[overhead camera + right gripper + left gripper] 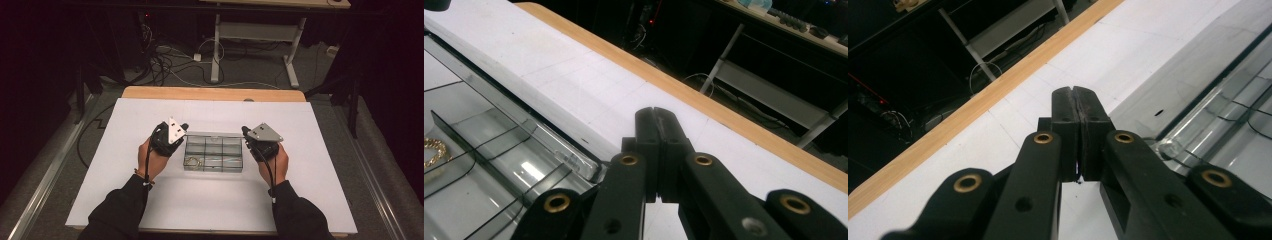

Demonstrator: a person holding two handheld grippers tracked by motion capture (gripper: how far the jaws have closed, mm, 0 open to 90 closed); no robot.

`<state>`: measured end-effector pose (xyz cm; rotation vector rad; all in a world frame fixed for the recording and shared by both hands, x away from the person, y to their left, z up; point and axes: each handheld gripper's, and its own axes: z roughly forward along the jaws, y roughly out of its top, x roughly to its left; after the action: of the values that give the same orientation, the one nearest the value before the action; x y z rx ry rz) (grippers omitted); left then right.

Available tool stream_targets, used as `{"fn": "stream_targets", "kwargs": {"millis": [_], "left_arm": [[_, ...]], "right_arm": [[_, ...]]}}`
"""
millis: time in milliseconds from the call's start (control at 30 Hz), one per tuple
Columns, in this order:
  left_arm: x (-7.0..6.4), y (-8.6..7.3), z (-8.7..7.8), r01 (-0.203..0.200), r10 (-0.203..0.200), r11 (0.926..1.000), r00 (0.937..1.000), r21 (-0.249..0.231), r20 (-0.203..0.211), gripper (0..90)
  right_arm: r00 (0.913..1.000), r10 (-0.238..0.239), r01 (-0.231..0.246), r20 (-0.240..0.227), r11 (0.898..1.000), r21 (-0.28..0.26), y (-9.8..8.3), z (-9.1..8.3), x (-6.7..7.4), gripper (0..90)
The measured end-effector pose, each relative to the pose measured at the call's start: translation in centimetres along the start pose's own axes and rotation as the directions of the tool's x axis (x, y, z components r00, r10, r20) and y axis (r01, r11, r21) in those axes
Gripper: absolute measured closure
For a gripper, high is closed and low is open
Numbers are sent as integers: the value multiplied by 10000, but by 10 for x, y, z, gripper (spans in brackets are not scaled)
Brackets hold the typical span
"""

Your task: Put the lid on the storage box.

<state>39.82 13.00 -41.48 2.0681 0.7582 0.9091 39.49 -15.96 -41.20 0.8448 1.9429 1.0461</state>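
One clear plastic organizer box [214,153] sits near the middle of the white table cover [150,200], divided into small compartments in two rows. Its near-left compartment holds a gold chain [192,161], coiled loosely; the other compartments look bare, though the glare on the plastic makes that hard to confirm. In the right gripper view the chain [434,150] lies at the left edge, behind a dark divider.

Flanking the box, the left gripper [184,127] hovers just beside its far-left corner and the right gripper [244,131] just beside its far-right corner. Both are clenched with nothing between their jaws: each gripper view shows the two black pads pressed flat together over bare white surface, with the box wall off to one side. Whether either gripper touches the box I cannot tell.

Judging by this, the work on the box has hardly begun or sits at a pause: nothing is grasped, the chain rests in its compartment, and any lifting, moving or sorting appears yet to be done.
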Motion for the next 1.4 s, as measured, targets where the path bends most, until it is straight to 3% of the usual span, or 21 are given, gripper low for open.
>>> {"fn": "stream_targets", "kwargs": {"millis": [267,600,833,1000,1200,1400], "left_arm": [[-11,-10,-3,-339,340,9994,9991,59,-266,854],[-13,-16,-8,-481,481,9988,9988,-3,-109,832],[-15,-18,-12,-443,448,9989,9984,-151,330,832],[-14,-21,-13,-445,472,9982,9965,-397,692,831],[-14,-23,-14,-449,502,9975,9939,-551,984,786],[-13,-23,-14,-470,550,9968,9903,-650,1275,647]], "right_arm": [[10000,-57,57,-10,9999,-131,-9,-6,8,900],[9995,30,-35,-328,9999,-136,-17,-8,14,899],[9964,-135,131,-836,9999,-58,-21,-11,23,900],[9926,-268,220,-1181,9989,-419,-19,-18,26,899],[9910,108,-195,-1332,9977,-645,-17,-23,21,822],[9911,514,-618,-1230,9947,-820,-15,-29,10,696]]}}
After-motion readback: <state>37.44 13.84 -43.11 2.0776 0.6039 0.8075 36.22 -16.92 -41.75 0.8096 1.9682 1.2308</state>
